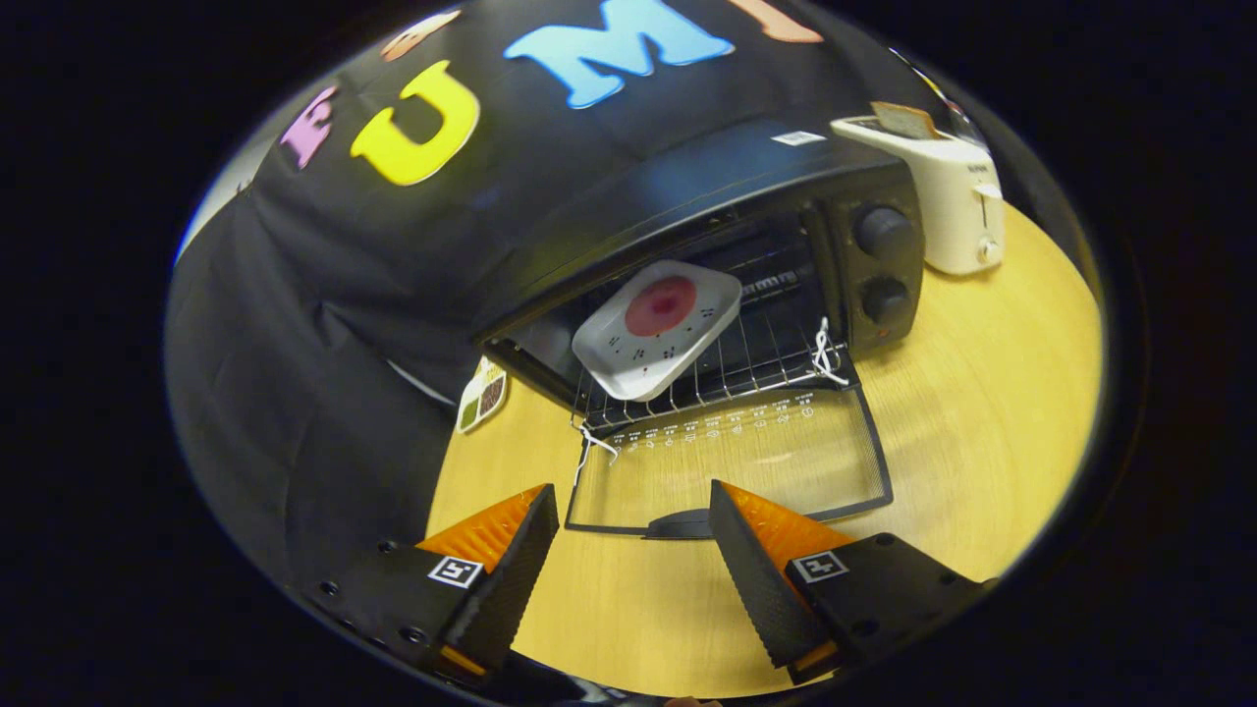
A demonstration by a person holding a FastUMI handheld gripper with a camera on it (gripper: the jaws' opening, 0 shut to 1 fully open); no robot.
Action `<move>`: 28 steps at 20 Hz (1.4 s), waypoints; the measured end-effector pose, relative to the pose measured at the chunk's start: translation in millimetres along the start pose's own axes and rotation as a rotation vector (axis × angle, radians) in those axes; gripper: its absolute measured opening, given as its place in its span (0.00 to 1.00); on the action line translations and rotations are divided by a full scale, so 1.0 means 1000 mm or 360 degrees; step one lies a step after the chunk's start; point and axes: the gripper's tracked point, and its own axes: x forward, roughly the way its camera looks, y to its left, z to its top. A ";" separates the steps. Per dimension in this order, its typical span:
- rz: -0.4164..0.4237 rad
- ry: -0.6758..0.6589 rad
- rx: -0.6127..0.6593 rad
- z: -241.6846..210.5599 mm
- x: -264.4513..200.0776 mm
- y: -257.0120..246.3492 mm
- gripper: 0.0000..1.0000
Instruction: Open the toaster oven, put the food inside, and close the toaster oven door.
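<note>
A black toaster oven [687, 196] stands on the wooden table [982, 412] with its glass door [732, 462] folded down flat toward me. On the pulled-out wire rack [756, 368] rests a white square plate [656, 329] holding a round red piece of food [660, 304]. My gripper [633, 516] is open, its two orange-and-black fingers apart with nothing between them. The fingertips hover just short of the door's front edge and its dark handle [680, 525].
A white pop-up toaster [948, 191] with a slice of bread [903, 120] in it stands beyond the oven on the right. Two knobs [884, 265] sit on the oven's right panel. A small card [482, 395] lies by the oven's left corner.
</note>
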 end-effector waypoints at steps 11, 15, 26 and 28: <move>-0.0429 0.0358 -0.0606 -0.074 -0.009 -0.043 0.99; -0.0527 0.0466 -0.0445 -0.094 0.010 -0.055 0.99; -0.0732 0.0395 -0.0209 -0.083 0.052 -0.065 0.99; -0.0749 0.0397 -0.0211 -0.082 0.050 -0.065 0.99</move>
